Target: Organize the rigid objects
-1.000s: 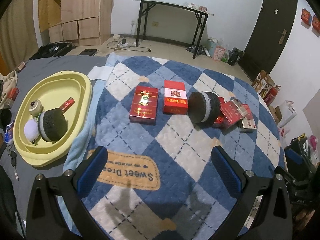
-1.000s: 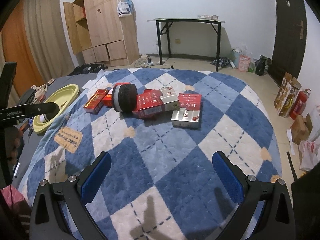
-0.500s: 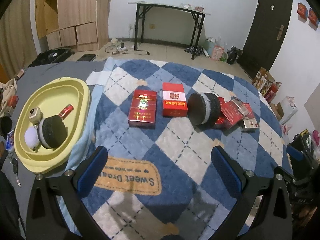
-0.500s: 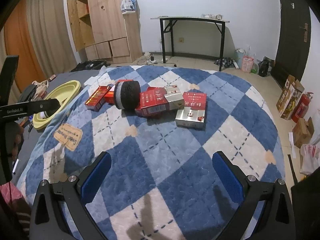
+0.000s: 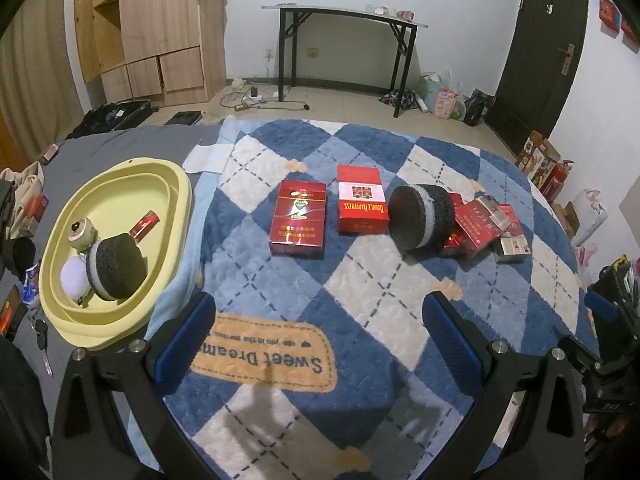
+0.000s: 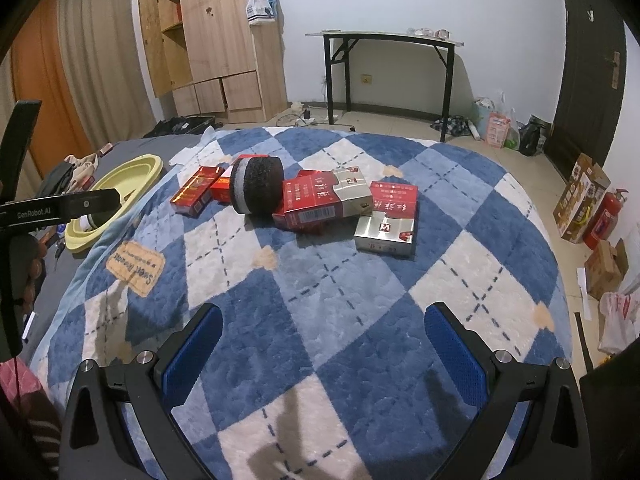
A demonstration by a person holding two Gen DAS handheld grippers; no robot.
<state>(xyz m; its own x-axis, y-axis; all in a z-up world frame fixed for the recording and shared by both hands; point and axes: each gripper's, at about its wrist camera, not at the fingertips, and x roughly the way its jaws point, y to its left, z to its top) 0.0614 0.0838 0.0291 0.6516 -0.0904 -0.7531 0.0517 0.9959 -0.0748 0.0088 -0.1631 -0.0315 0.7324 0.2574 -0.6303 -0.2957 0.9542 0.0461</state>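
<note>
Several red cigarette boxes lie on a blue-and-white checked blanket [image 5: 360,300]: a dark red box [image 5: 298,219], a "Double Happiness" box [image 5: 361,199], and a pile of red-and-silver boxes [image 5: 486,225]. A black cookie-shaped cushion with a white band [image 5: 420,217] stands on edge between them. In the right wrist view the cushion [image 6: 258,190], a leaning red box [image 6: 324,200] and a silver-fronted box [image 6: 389,220] sit mid-blanket. My left gripper [image 5: 320,332] and right gripper [image 6: 322,344] both hover open and empty, well short of the boxes.
A yellow oval tray [image 5: 164,184] at the left holds a second cookie cushion [image 5: 116,268], a white ball, a small round toy and a red pack. Beyond the bed stand a wooden wardrobe [image 5: 160,32], a black-legged table [image 5: 344,16] and a dark door [image 5: 540,60].
Both grippers have tilted up and drawn back slightly, so the boxes and cushion sit a little lower in both views. Nothing on the blanket moved; both grippers stay open.
</note>
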